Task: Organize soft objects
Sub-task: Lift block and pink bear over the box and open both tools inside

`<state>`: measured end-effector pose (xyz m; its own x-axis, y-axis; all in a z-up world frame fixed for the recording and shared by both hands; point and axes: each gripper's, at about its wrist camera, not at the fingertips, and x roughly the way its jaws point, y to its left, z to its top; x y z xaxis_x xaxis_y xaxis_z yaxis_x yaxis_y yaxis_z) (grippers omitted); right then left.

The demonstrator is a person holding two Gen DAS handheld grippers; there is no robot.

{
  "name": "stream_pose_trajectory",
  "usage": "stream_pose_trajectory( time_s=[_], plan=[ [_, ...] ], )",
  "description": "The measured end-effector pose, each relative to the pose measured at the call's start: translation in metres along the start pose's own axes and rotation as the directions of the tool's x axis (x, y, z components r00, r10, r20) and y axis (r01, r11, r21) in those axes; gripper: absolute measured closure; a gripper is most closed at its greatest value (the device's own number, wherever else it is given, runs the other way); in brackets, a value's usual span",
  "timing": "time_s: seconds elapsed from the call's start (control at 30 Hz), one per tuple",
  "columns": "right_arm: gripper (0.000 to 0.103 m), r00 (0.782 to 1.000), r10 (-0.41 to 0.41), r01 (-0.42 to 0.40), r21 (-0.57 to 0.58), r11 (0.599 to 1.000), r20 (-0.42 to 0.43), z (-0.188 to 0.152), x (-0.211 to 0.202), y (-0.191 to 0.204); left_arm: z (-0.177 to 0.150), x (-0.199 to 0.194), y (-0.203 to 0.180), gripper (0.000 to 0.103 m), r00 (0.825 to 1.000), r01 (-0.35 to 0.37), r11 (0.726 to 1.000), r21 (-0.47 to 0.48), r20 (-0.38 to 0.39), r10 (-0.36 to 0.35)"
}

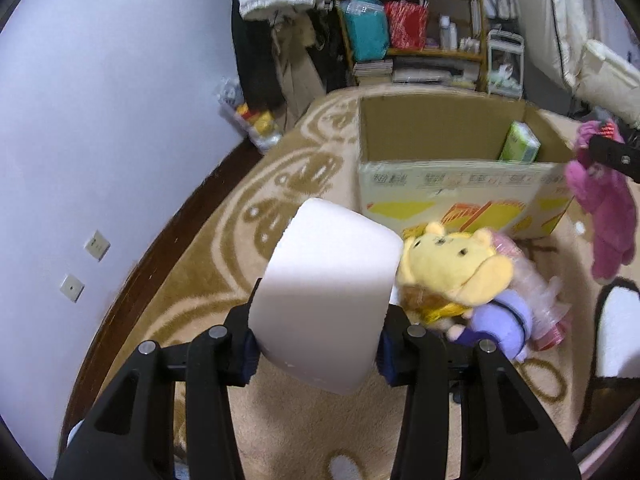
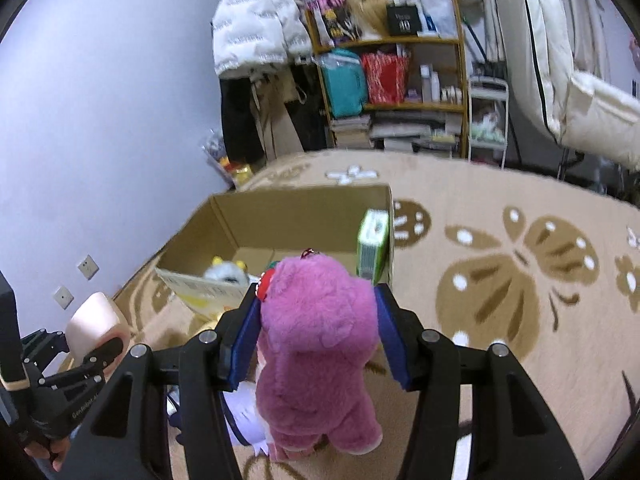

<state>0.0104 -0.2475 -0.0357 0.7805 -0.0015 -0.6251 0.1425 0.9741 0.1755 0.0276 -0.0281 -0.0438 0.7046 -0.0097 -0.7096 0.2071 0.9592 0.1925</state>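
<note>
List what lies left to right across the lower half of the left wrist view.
White foam block in the left gripper → yellow bear plush → pink plush in the right gripper.

Fuzzy pink plush bear [image 2: 320, 344], smooth matt white foam block [image 1: 332, 292], matt corrugated cardboard box [image 1: 440, 136], shaggy carpet [image 2: 500, 280].

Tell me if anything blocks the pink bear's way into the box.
Nothing visible does. The right gripper holds the pink bear just short of the box, whose top is open. Inside, a green pack leans at the right wall and a white toy lies low; the middle looks free.
</note>
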Motion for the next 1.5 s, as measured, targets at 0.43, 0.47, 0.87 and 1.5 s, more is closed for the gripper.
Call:
stream_pose_trajectory(
  time_s=[0.43, 0.47, 0.87, 1.5],
  plan=[
    [0.045, 0.993, 0.026, -0.021, -0.050, 0.999, 0.113, 0.021, -0.017, 0.015, 0.020, -0.033, -0.001, 0.059, 0.981, -0.031, 0.999, -0.016, 0.189, 0.033],
    [0.045, 0.993, 0.029, -0.023, -0.050, 0.999, 0.118, 0.022, -0.018, 0.015, 0.021, -0.033, 0.000, 0.059, 0.980, -0.028, 0.999, -0.019, 0.195, 0.031],
    [0.045, 0.983, 0.053, -0.043, -0.061, 0.997, 0.177, 0.046, -0.019, 0.012, 0.056, -0.033, -0.005, 0.059, 0.959, -0.008, 1.000, -0.009, 0.284, 0.010],
    [0.045, 0.972, -0.053, 0.091, -0.156, 0.984, 0.231, 0.071, 0.019, 0.029, 0.106, 0.008, -0.015, 0.059, 0.951, -0.044, 0.999, 0.019, 0.307, 0.036]
  ],
)
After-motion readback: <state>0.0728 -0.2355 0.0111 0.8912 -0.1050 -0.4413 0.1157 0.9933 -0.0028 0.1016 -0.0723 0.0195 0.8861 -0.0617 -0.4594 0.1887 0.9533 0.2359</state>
